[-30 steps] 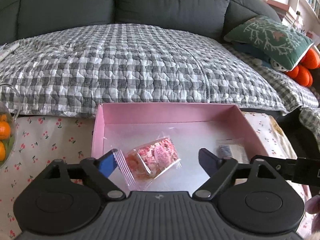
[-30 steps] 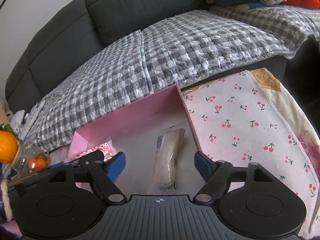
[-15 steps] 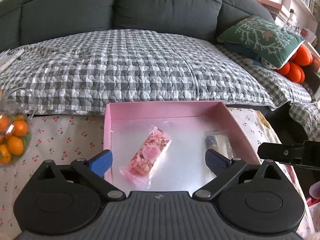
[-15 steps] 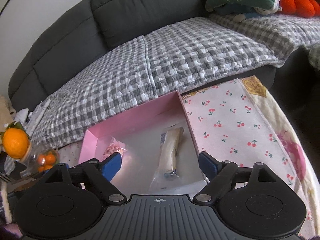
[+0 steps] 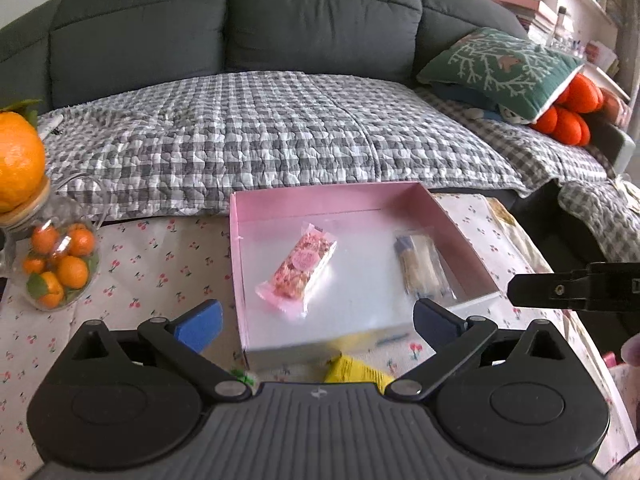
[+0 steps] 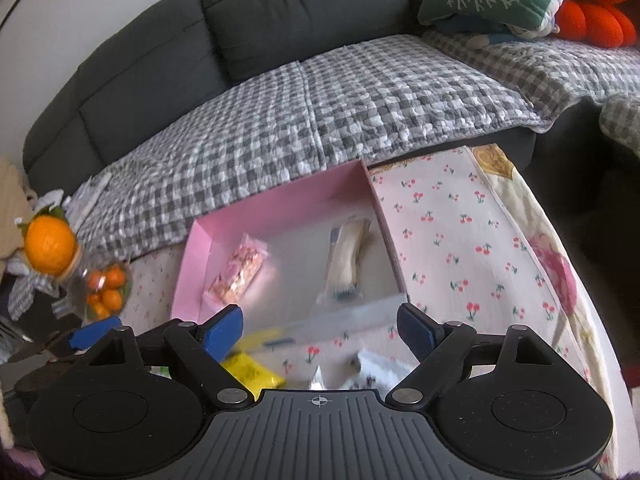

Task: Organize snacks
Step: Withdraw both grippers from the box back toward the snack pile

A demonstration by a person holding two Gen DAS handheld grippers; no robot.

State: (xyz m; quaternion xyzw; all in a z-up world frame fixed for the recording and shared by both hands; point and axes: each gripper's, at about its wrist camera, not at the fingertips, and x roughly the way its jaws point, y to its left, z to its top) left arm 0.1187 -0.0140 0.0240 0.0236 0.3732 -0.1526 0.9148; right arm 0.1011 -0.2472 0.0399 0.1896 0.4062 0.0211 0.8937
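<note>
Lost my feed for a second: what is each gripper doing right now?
Left gripper: open, fingers just widened, holding nothing.
Right gripper: open, nothing between the fingers; both snacks lie in the pink box.

one shallow pink cardboard box (image 5: 456, 224) sits on the cherry-print tablecloth (image 5: 160, 264), and it holds two wrapped snacks – one pink-speckled bar in clear wrap (image 5: 300, 270) and one pale beige bar in clear wrap (image 5: 420, 266). outside the box, near its front edge, one yellow snack packet (image 6: 250, 372) and one white crinkled packet (image 6: 376, 368) show (both partly hidden). one clear rounded jar (image 5: 60, 264) holds about six small oranges – an exact count is hard – and one large orange (image 5: 18, 160) tops it. one green embroidered cushion (image 5: 500, 66) lies on the one dark grey sofa (image 5: 320, 20).
</note>
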